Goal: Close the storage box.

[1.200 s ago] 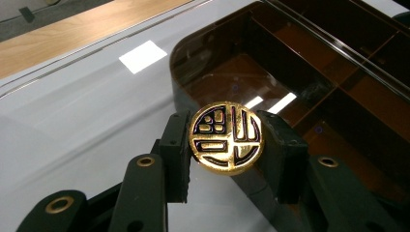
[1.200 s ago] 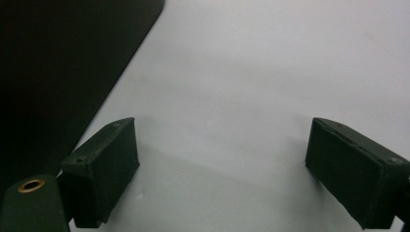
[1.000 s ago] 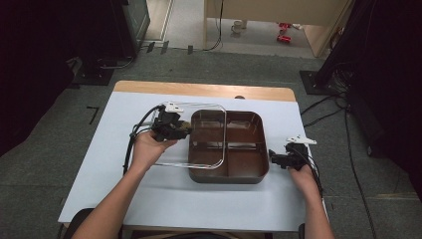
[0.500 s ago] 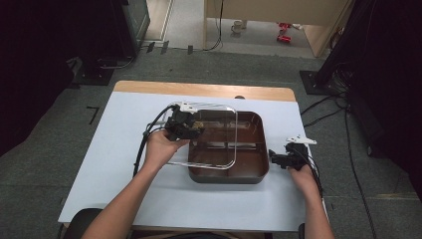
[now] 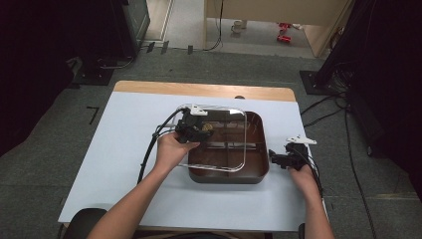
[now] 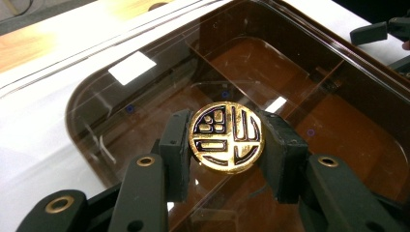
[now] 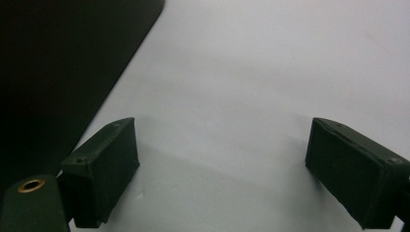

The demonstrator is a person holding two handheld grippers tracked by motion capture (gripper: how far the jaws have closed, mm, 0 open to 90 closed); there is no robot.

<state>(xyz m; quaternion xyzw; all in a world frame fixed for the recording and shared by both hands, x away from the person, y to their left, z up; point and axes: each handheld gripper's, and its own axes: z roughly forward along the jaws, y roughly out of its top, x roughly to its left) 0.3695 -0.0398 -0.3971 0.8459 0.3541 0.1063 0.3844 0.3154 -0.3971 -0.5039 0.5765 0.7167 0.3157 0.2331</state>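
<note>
A brown compartment box (image 5: pixel 230 177) sits on the white table. A clear lid (image 5: pixel 226 127) with a round gold emblem (image 6: pixel 226 136) hangs over the box's left and middle part, offset to the left. My left gripper (image 5: pixel 200 131) is shut on the lid, its jaws pressing the emblem from both sides (image 6: pixel 226 130). Through the lid (image 6: pixel 140 82) I see the box's dividers and its rim (image 6: pixel 382 72). My right gripper (image 5: pixel 274 158) rests open on the table just right of the box. Its jaws (image 7: pixel 222 164) stand wide apart over bare table, beside the dark box wall (image 7: pixel 58 72).
The table (image 5: pixel 119 149) has free white surface to the left and in front of the box, and a wooden strip (image 5: pixel 199 89) along its far edge. Cables trail from both grippers. Dark equipment stands on the floor around the table.
My left gripper has carried the clear lid to the right, from beside the box's left edge to over the box. The right gripper has stayed put.
</note>
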